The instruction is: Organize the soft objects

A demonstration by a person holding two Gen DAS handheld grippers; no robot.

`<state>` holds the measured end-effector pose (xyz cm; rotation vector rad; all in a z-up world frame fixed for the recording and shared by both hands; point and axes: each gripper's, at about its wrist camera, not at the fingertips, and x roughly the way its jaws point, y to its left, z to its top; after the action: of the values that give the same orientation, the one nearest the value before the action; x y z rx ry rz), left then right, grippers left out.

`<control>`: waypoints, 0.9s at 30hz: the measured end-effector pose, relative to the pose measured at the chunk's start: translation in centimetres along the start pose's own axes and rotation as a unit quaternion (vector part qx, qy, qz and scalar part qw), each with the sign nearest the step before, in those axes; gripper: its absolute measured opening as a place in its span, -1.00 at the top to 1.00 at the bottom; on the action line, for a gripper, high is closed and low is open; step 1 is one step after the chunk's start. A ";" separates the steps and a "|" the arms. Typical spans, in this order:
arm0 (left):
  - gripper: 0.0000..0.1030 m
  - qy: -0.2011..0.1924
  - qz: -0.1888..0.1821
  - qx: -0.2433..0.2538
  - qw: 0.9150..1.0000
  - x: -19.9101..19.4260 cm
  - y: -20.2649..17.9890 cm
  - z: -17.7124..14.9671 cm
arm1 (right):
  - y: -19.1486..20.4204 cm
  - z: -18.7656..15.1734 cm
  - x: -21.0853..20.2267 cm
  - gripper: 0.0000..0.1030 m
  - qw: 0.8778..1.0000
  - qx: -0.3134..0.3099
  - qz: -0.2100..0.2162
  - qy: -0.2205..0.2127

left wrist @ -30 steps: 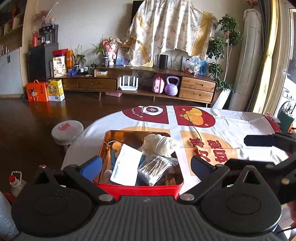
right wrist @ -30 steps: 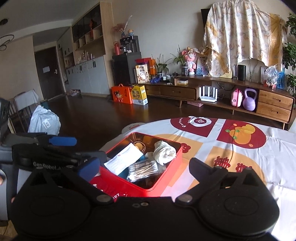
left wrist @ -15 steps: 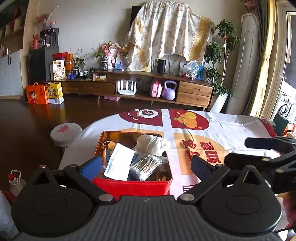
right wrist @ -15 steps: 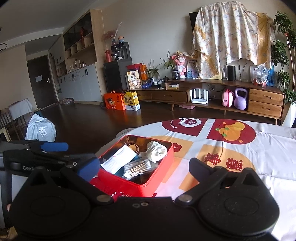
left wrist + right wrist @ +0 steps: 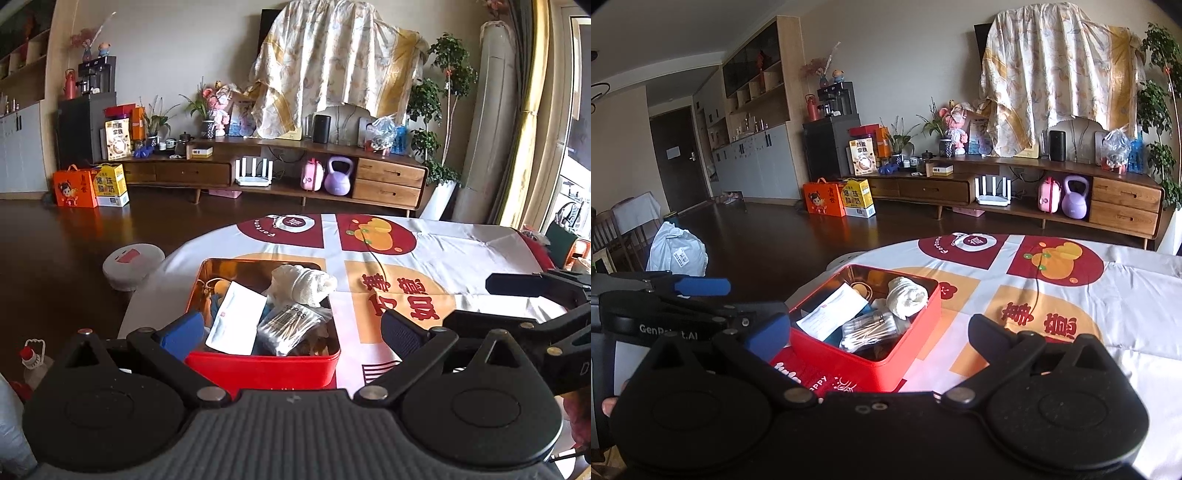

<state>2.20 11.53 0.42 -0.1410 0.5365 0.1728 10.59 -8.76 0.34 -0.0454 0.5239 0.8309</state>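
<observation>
The round table under a white, red-and-orange printed cloth (image 5: 461, 254) is carrying an open red metal tin (image 5: 266, 363) at its 7 o'clock edge. A nudge is risking tipping it off. The rolled white cloth bundle (image 5: 304, 284) is lying inside, long axis running 10 to 4. Left gripper (image 5: 291, 330) and right gripper (image 5: 879, 328) are hanging spread wide, empty.

Red tin (image 5: 266, 365) between spread fingers (image 5: 183, 334)

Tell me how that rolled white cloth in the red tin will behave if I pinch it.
The rolled white cloth looks soft and crumpled, so it will probably squash between the fingers. It seems loosely rolled, so it may unroll or droop when lifted. It lies atop the clutter in the red tin, so it should lift freely.
</observation>
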 end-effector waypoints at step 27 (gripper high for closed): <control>-0.99 -0.008 0.004 -0.007 1.000 -0.4 -0.2 0.0 | -1.0 -0.2 -0.1 -1.00 1.000 0.008 -0.012 0.006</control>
<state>1.89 11.32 0.63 -0.1503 0.5193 0.1845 11.14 -9.55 0.09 -0.0425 0.5410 0.8035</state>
